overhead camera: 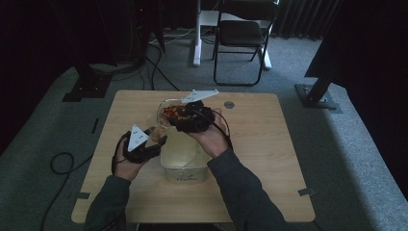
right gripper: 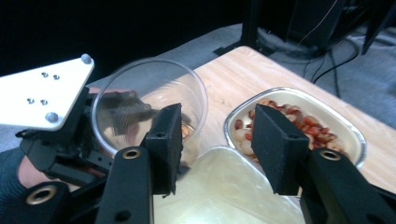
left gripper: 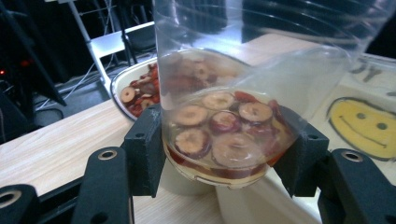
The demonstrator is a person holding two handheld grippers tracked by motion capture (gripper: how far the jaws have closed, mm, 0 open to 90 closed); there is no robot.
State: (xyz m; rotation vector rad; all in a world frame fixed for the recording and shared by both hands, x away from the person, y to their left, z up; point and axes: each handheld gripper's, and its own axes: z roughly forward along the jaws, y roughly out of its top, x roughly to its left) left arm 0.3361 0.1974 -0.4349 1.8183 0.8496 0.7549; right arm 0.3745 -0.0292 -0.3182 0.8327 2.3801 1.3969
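The near and right parts of the desk (overhead camera: 269,159) are lying bare, giving a gripper open passage. The middle is standing crowded: a clear plastic cup (left gripper: 224,121), a metal bowl (right gripper: 345,123) of red slices behind it and a translucent tub (overhead camera: 185,161) are sitting just beside one another, blocking level passes. Beyond the far edge, a black chair (overhead camera: 240,38) is standing well apart on the floor.

Wooden table (overhead camera: 269,144): metal tray (overhead camera: 166,107) of red slices, translucent tub (overhead camera: 185,166).
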